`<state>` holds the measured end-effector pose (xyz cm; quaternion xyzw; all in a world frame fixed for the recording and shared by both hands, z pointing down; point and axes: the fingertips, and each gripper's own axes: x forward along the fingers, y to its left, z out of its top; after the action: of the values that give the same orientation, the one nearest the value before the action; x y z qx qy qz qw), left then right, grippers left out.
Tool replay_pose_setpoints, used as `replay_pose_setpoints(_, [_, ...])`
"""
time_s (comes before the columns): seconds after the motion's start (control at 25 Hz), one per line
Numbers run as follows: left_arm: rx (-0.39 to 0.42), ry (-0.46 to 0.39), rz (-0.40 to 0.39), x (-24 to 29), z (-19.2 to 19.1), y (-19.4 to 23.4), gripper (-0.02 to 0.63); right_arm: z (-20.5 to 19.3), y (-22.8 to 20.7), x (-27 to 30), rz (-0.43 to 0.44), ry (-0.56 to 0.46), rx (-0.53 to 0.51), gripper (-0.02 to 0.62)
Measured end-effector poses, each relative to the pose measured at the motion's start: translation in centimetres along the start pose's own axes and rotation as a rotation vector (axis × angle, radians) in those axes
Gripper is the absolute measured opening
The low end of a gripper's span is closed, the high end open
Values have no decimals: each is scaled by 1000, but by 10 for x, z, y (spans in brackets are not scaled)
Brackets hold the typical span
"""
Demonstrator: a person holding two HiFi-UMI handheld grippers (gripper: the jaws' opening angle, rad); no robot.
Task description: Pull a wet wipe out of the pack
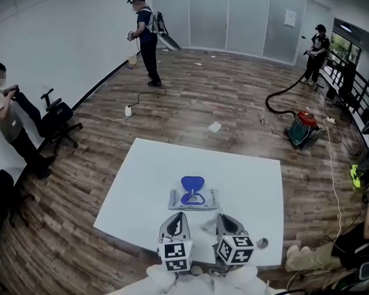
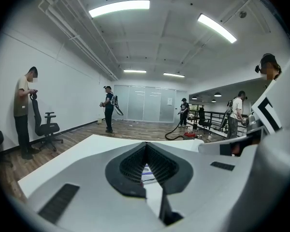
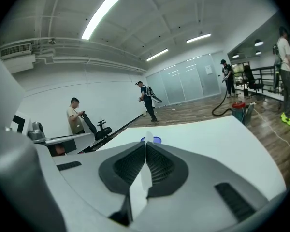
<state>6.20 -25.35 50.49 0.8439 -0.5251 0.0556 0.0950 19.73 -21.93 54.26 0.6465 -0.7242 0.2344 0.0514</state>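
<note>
The wet wipe pack [image 1: 194,199] lies flat on the white table [image 1: 246,183], its blue lid [image 1: 192,182] flipped open at the far side. Both grippers hover over the near edge, just short of the pack. My left gripper [image 1: 179,216] is shut with nothing between its jaws; in the left gripper view a strip of the pack [image 2: 147,172] shows through the gap behind its tips [image 2: 146,144]. My right gripper [image 3: 145,147] is shut on a white wet wipe [image 3: 143,180], which pokes above the tips and hangs down behind them. The blue lid [image 3: 155,140] peeks over the jaws.
A small round grey object [image 1: 262,243] lies on the table near its front right corner. On the wooden floor beyond stand a red vacuum [image 1: 305,125] with a hose, an office chair [image 1: 56,117], cables, and three people, one at the left wall.
</note>
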Motion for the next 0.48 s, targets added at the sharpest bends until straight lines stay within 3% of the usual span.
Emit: replay_pose_setpoints(0.48, [6, -4, -10, 4, 5, 2, -3, 2, 14, 4, 22, 10, -54, 12])
